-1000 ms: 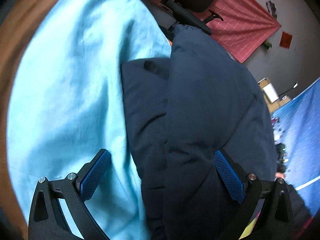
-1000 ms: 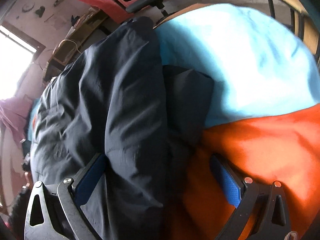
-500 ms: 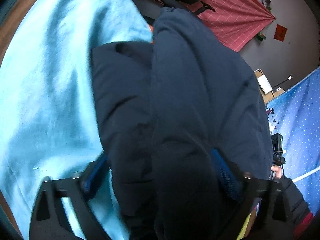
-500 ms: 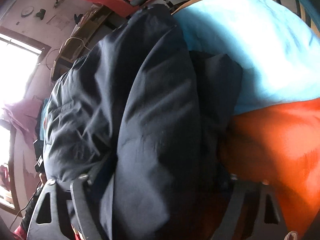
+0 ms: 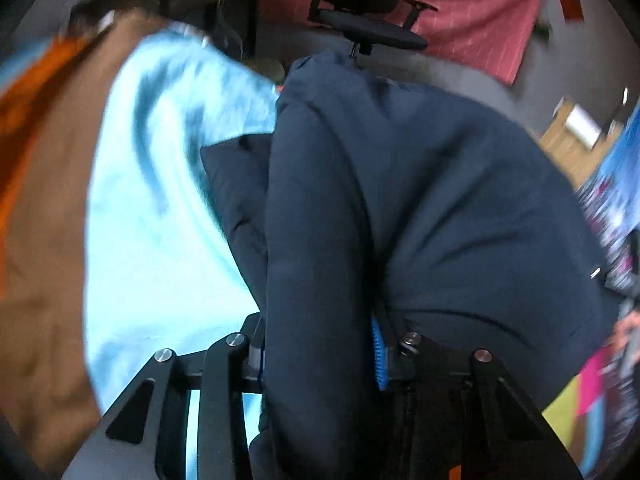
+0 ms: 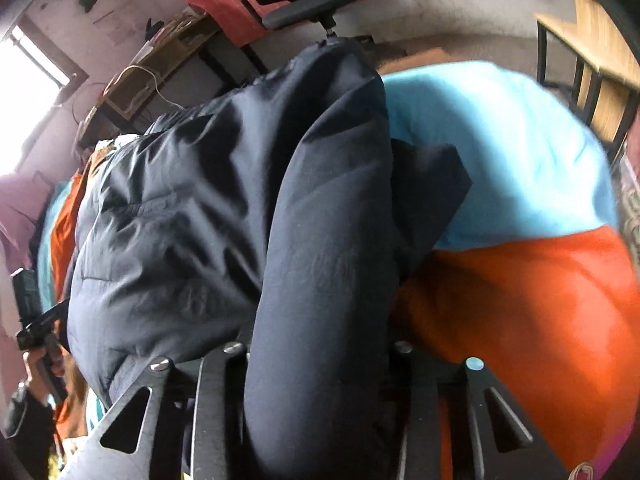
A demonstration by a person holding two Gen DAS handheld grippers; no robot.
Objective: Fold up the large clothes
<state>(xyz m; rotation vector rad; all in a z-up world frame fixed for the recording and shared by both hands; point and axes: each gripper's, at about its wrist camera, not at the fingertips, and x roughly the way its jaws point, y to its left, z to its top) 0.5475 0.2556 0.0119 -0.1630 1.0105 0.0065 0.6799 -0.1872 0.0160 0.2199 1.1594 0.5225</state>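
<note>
A large dark navy puffy jacket (image 5: 400,200) lies over a light blue sheet (image 5: 160,220). My left gripper (image 5: 320,356) is shut on a thick fold of the jacket's edge, and a blue pad (image 5: 376,354) shows at the right of the fold. In the right wrist view the jacket (image 6: 240,220) fills the middle. My right gripper (image 6: 320,364) is shut on another thick fold of it, with the fabric bulging up between the fingers. Both folds are lifted off the surface. The fingertips are hidden by cloth.
An orange cloth (image 6: 520,320) lies beside the blue sheet (image 6: 500,152), with a brown cover (image 5: 44,240) at the left. A black office chair (image 5: 360,12) and a red curtain (image 5: 460,8) stand behind. A wooden shelf (image 6: 592,60) is at the right.
Both grippers closed from wide open onto folds of the jacket. They have lifted, so more of the room behind shows.
</note>
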